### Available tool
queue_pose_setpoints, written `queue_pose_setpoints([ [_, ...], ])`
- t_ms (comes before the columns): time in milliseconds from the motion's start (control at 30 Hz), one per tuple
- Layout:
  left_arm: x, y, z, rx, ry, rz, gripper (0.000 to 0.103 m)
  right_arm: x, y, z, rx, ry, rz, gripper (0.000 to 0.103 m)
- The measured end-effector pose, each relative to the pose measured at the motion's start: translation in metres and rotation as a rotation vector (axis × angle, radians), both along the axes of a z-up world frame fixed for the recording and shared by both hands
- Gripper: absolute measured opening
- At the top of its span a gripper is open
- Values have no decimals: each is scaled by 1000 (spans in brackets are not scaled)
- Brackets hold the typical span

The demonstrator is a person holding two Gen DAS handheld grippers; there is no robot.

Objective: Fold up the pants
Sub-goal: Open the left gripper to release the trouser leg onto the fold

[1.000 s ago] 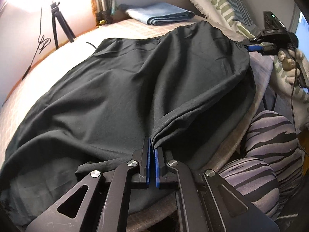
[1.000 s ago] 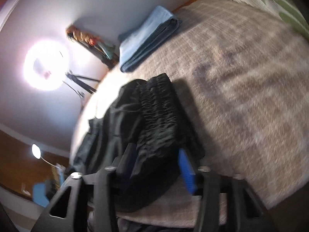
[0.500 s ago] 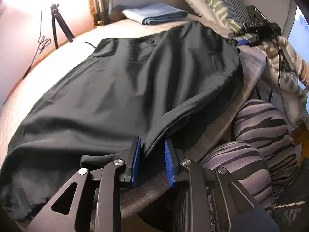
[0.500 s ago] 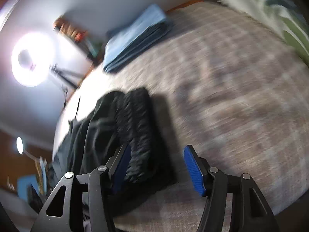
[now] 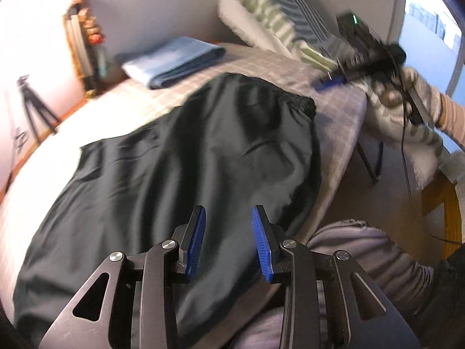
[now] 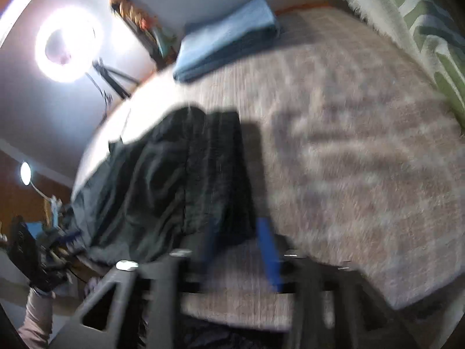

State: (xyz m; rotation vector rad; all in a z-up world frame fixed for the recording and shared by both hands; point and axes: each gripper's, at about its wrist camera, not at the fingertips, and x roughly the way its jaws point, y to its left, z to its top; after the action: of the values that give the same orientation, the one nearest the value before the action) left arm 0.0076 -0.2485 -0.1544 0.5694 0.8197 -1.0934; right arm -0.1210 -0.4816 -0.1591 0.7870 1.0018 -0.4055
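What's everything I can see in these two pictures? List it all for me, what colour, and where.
pants: one, black, spread on the bed
bed cover: one, beige check
folded towel: one, light blue, far corner of bed
pillow: one, green-striped, at the bed's head
ring light: one, white, lit, by the wall
tripod: one, black, beside the bed
left gripper: black with blue pads, open, over the pants
right gripper: same kind, open, blurred, at the waistband end
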Motion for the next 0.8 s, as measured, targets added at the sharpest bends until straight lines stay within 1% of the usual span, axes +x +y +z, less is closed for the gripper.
queue_pose_setpoints([
  [33,0,-8,-5,16,-1,-9,32,0,-5,4,-7,-29,5,58],
  [67,2,-14,-10,25,6,-17,32,4,-7,5,-8,-44,12,65],
  [200,10,-28,-23,46,32,-16,32,36,-30,-7,-28,-110,63,72],
  [267,14,-30,-28,55,42,-7,32,53,-43,-16,-29,-144,98,82],
  [300,16,-29,-30,59,46,-1,32,57,-48,-19,-26,-154,99,84],
  [400,20,-27,-36,66,61,10,32,74,-66,-37,28,-192,95,84],
  [467,22,-25,-40,77,65,14,32,85,-70,-48,32,-177,107,84],
  [500,23,-26,-41,83,65,17,32,89,-70,-55,35,-168,122,85],
  [567,24,-26,-44,86,69,15,32,91,-65,-55,15,-199,160,87],
  [600,24,-25,-45,84,69,14,32,93,-61,-57,41,-211,192,86],
  [667,23,-25,-45,81,65,8,32,94,-53,-58,74,-239,246,82],
  [700,23,-25,-45,80,64,6,32,95,-48,-58,81,-238,272,81],
  [733,23,-25,-45,79,65,7,32,96,-45,-58,67,-226,284,76],
  [767,23,-25,-45,77,65,8,32,96,-40,-58,44,-211,290,64],
  [800,22,-26,-45,77,63,8,32,96,-37,-58,53,-204,293,59],
])
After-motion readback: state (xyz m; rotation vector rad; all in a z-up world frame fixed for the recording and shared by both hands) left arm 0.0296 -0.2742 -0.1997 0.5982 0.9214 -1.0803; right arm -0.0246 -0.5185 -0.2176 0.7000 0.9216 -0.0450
